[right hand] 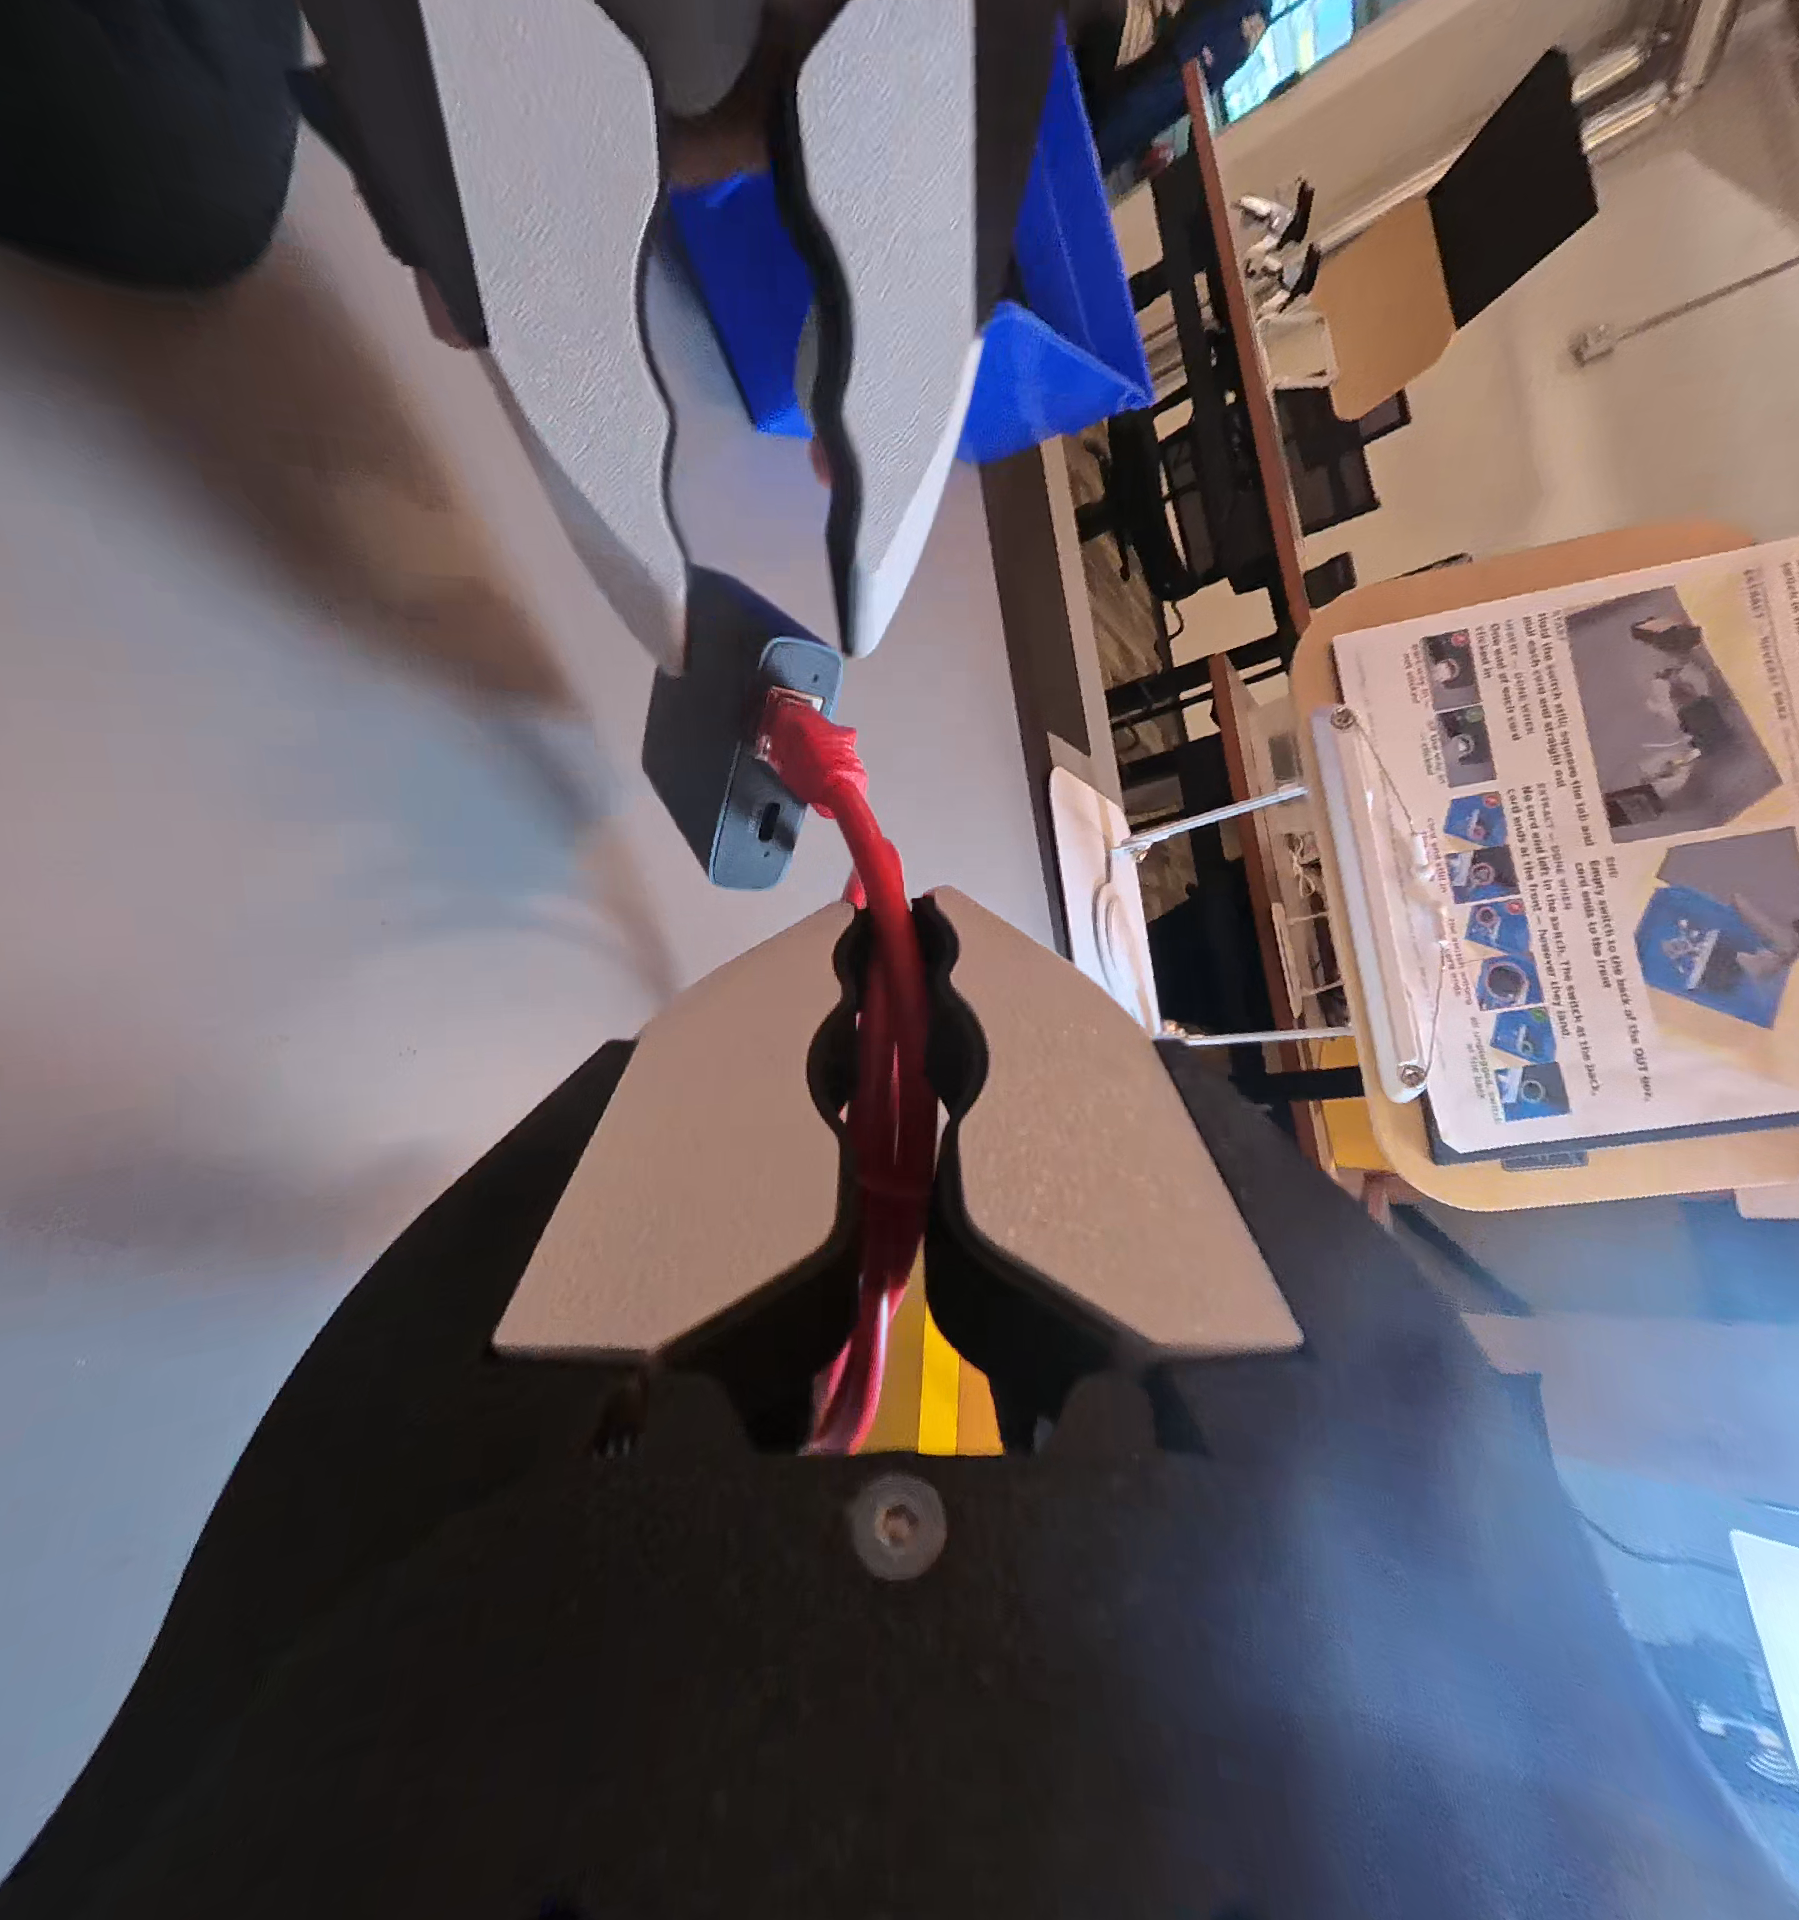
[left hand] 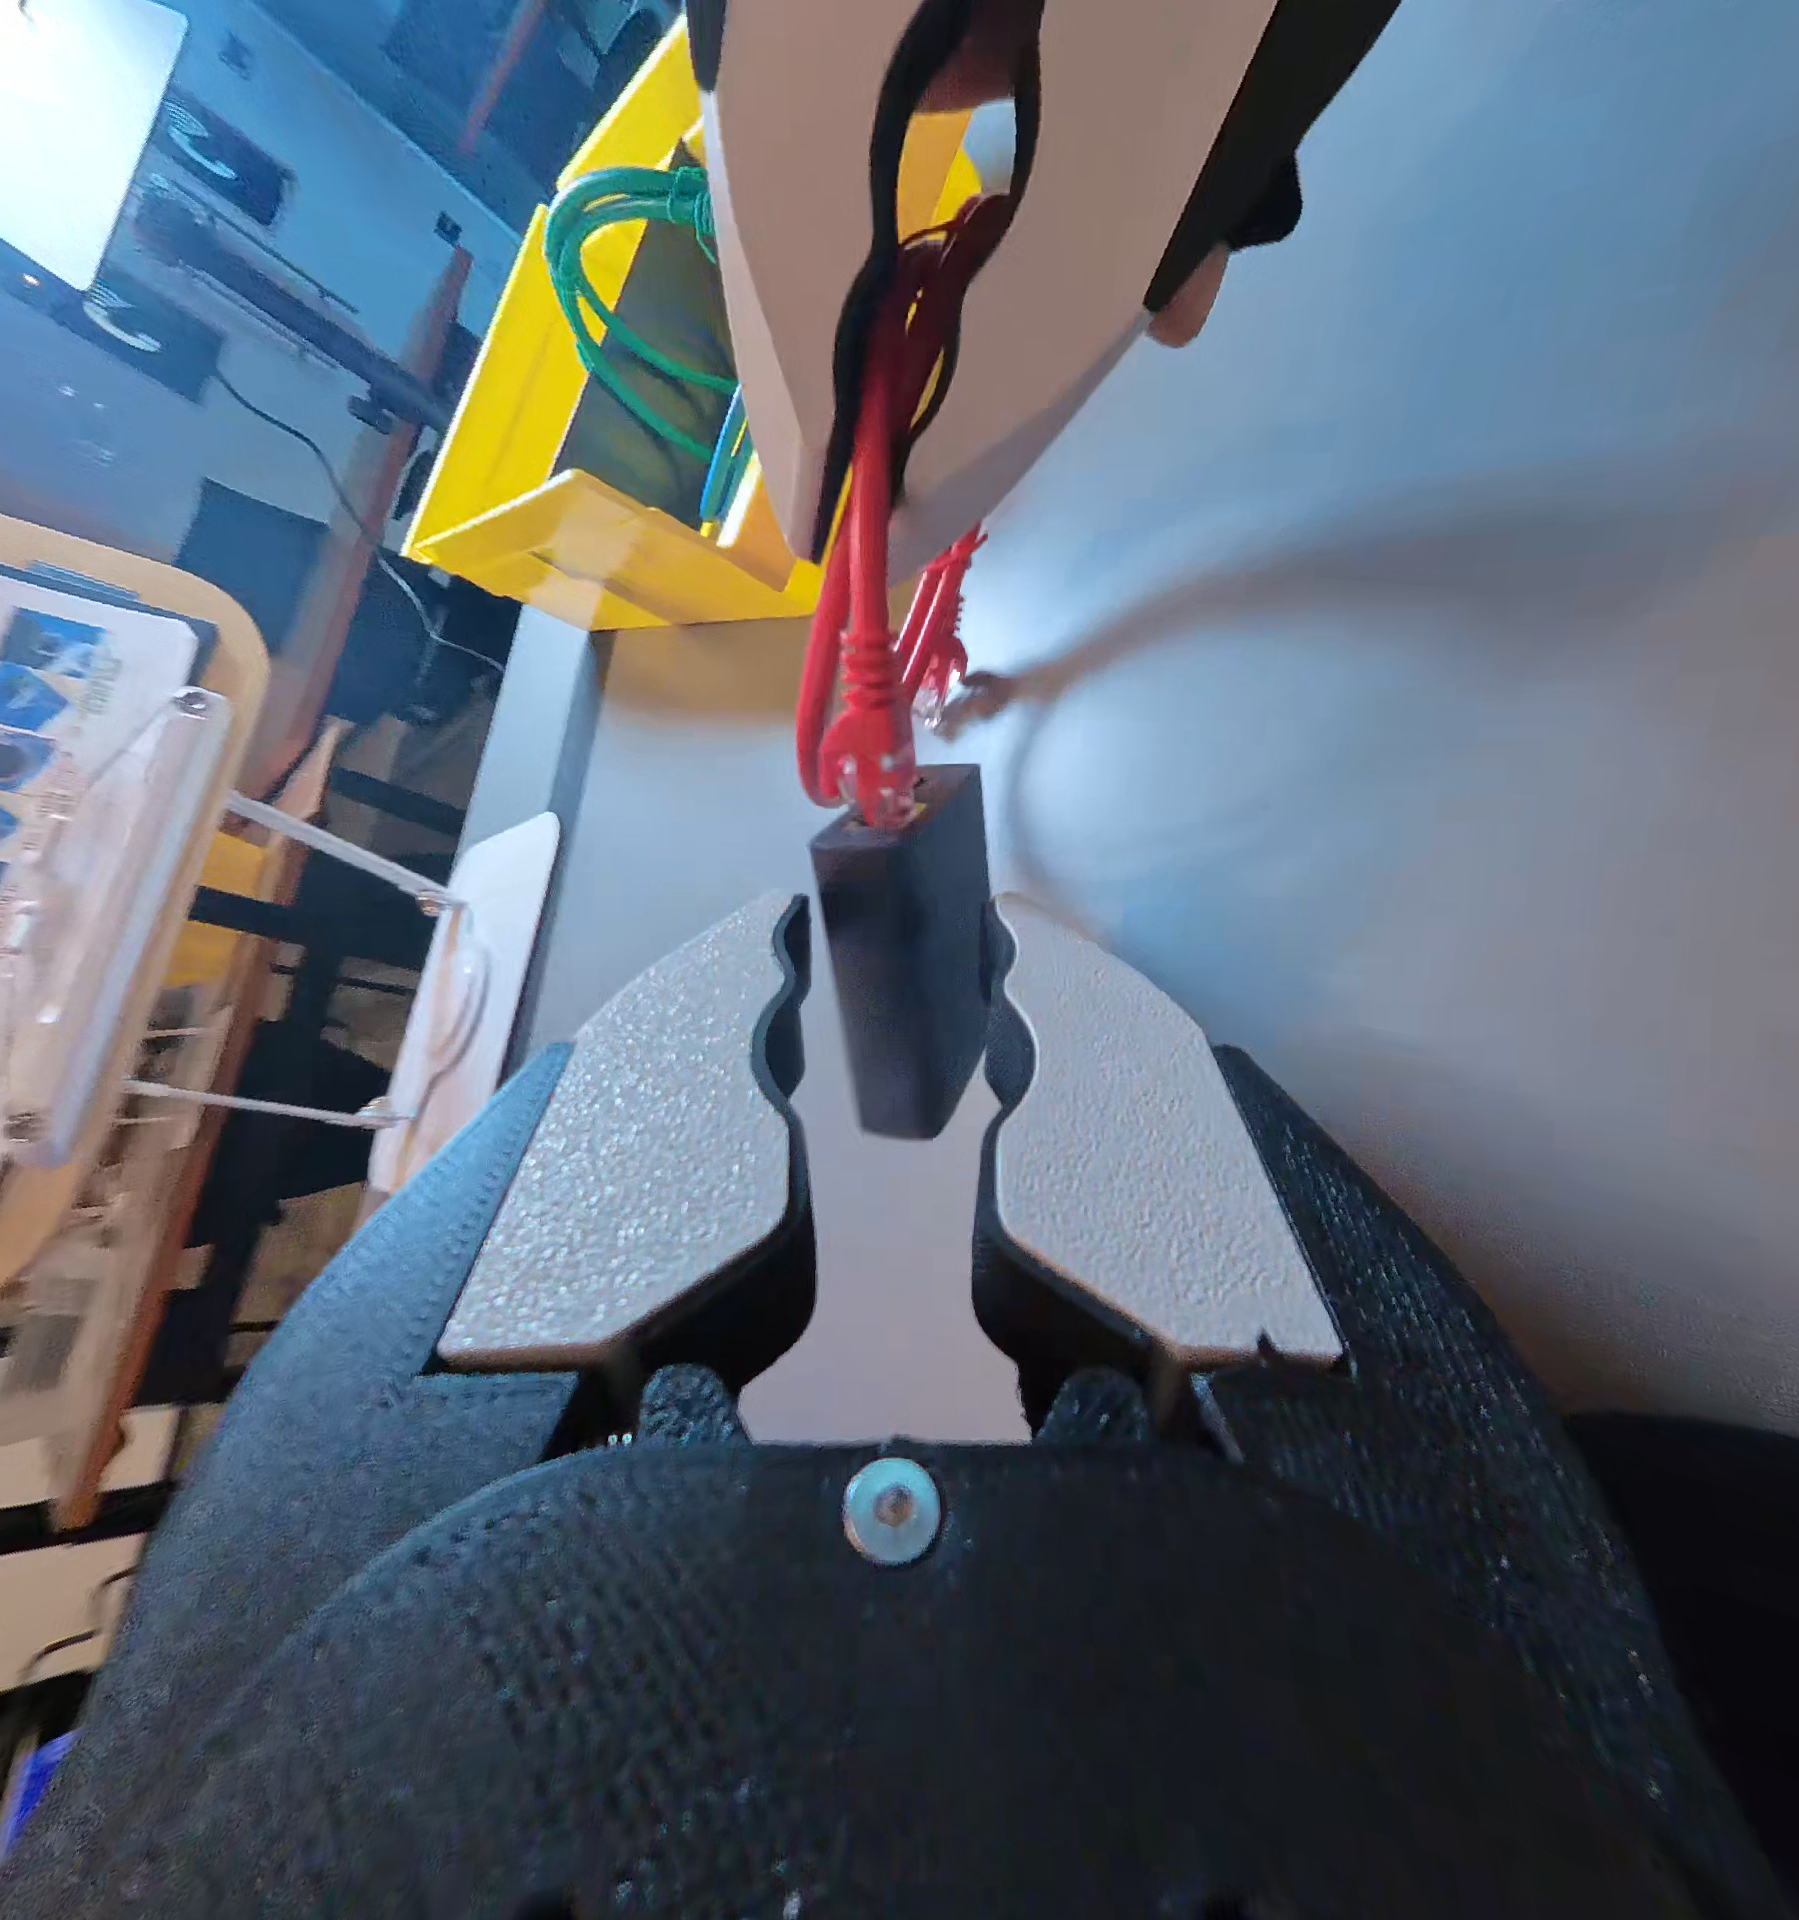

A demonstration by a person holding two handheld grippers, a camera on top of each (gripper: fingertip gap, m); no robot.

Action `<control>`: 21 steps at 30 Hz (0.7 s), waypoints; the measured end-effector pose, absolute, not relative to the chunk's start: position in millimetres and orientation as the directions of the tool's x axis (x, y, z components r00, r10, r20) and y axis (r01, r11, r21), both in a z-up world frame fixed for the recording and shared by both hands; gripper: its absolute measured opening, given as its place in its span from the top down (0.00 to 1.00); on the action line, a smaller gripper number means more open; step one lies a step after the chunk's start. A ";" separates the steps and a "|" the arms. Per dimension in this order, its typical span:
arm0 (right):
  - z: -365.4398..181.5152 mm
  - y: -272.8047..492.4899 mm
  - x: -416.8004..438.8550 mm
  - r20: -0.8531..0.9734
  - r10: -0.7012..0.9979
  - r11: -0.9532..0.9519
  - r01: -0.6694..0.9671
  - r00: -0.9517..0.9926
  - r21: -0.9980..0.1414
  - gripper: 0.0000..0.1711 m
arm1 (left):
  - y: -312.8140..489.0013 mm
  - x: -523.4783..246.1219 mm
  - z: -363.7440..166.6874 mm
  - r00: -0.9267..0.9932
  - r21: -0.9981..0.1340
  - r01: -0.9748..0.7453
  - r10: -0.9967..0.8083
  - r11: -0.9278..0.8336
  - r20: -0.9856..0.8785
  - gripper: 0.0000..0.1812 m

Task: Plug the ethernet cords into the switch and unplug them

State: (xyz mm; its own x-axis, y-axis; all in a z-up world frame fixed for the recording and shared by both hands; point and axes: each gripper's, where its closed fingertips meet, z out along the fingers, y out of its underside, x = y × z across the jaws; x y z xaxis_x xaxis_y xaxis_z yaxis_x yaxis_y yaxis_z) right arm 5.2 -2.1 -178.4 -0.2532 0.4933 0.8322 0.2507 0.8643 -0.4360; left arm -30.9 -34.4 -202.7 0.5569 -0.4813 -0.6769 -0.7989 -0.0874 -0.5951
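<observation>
- Left wrist view is showing the left gripper (left hand: 895, 1013) holding the dark switch (left hand: 900, 961) between its fingers, with the white tabletop (left hand: 1446, 727) behind it.
- The jaws are standing partly apart but are closing on the sides of the switch body; the right-hand finger appears to be touching it, while contact on the other side is less clear.
- A red ethernet cord (left hand: 869, 623) is running into the port end of the switch, and its red plug (left hand: 874, 727) is sitting in a port.
- The right gripper (right hand: 890, 935) is clenching around a bundle of that red ethernet cord a little behind the plug, with its fingertips nearly meeting.
- Right wrist view is confirming the plug (right hand: 807, 743) seated in one port of the switch (right hand: 739, 769); a second, smaller opening lower on the same face is standing empty.
- A yellow bin (left hand: 562, 468) holding green cable (left hand: 614, 281) is sitting at the table edge, and a blue bin (right hand: 1061, 312) is lying beyond the left gripper.
- Judged step: either the end of insertion or the start of extraction; the frames are not settling which.
- Judged next move: unplugging is calling for the latch tab to be pressed and a straight pull along the port axis while the left gripper is steadying the switch.
- Pulling on the cord alone is risking strain at the plug.
</observation>
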 end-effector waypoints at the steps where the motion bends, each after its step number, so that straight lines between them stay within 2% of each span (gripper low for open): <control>1: -176.0 -2.8 5.9 0.831 0.501 0.862 0.232 -0.243 -0.451 0.95 | -34.9 -29.5 -203.6 0.575 -0.621 -0.779 -0.491 -0.085 -0.654 0.82; 4: -169.6 -11.5 9.2 0.829 0.506 0.862 0.125 -0.238 -0.491 0.95 | -34.2 -24.7 -201.2 0.608 -0.673 -0.737 -0.492 -0.059 -0.623 0.84; 8: -173.6 -10.7 11.0 0.822 0.517 0.854 0.084 -0.238 -0.513 0.95 | -34.0 -22.4 -200.1 0.583 -0.647 -0.762 -0.474 -0.037 -0.659 0.88; 10: -176.3 -8.7 12.4 0.767 0.584 0.806 0.077 -0.267 -0.587 0.94 | -34.1 -23.7 -197.6 0.568 -0.622 -0.782 -0.455 -0.037 -0.686 0.88; 13: -159.7 -10.7 17.8 0.639 0.712 0.672 0.020 -0.292 -0.740 0.86 | -33.4 -28.6 -195.3 0.563 -0.606 -0.794 -0.425 -0.043 -0.709 0.88; 16: -150.4 -19.9 18.9 0.648 0.699 0.681 0.006 -0.303 -0.732 0.85 | -31.3 -30.6 -194.7 0.554 -0.589 -0.807 -0.402 -0.044 -0.729 0.88; 19: -146.5 -35.4 18.7 0.742 0.596 0.780 0.000 -0.308 -0.626 0.84 | -27.5 -32.3 -200.6 0.503 -0.516 -0.853 -0.378 -0.075 -0.777 0.88; 21: -147.1 -43.6 19.1 0.733 0.578 0.790 0.023 -0.359 -0.612 0.84 | -24.2 -33.3 -202.9 0.475 -0.473 -0.875 -0.357 -0.100 -0.804 0.88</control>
